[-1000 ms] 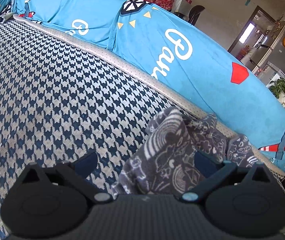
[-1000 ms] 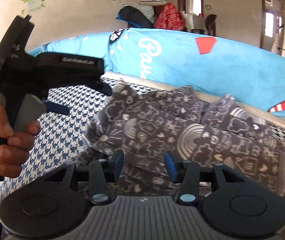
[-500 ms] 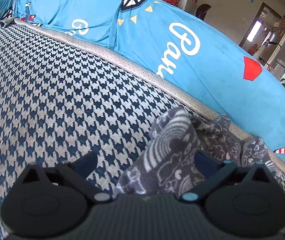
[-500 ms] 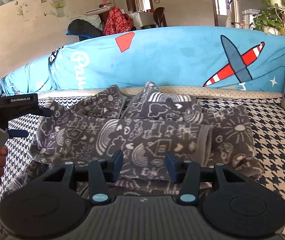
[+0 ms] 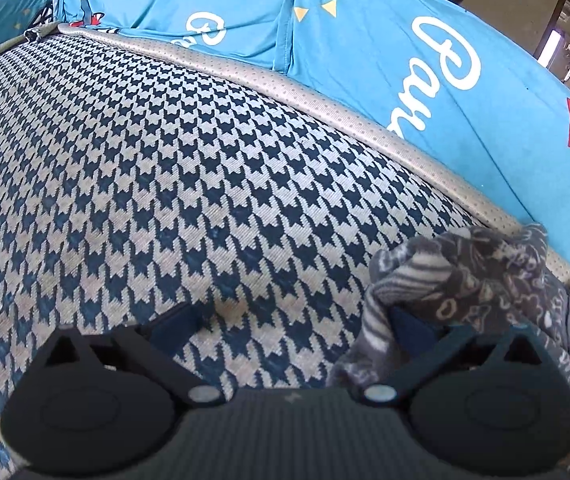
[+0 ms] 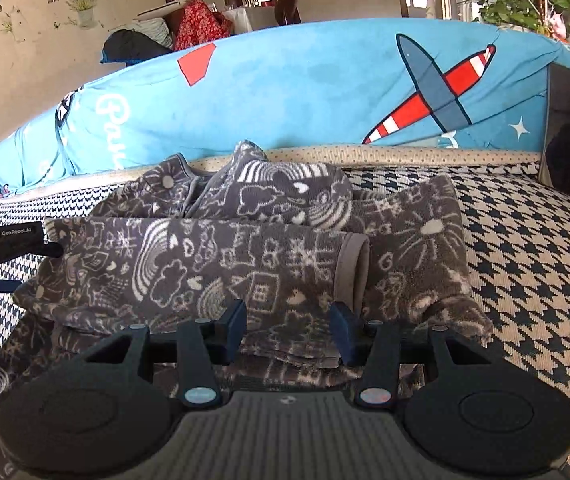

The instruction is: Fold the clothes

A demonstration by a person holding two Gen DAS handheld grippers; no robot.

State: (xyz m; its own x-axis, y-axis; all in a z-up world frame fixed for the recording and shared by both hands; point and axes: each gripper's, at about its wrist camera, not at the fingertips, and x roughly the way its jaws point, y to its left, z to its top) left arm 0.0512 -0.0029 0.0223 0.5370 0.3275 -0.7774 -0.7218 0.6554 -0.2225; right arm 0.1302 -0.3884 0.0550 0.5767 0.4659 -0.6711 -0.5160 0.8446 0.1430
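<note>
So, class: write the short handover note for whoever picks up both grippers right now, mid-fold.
Left gripper: open, nothing pinched; a bunched corner of the grey patterned fleece garment drapes over its right finger.
Right gripper: open, held just above the garment's near edge, gripping nothing.
Garment: on the houndstooth sofa seat, below the blue airplane-print cover.
Done: a sleeve is folded across the body, its cuff on top.
Left: square the loose left corner, fold the near edge over, flatten.
</note>
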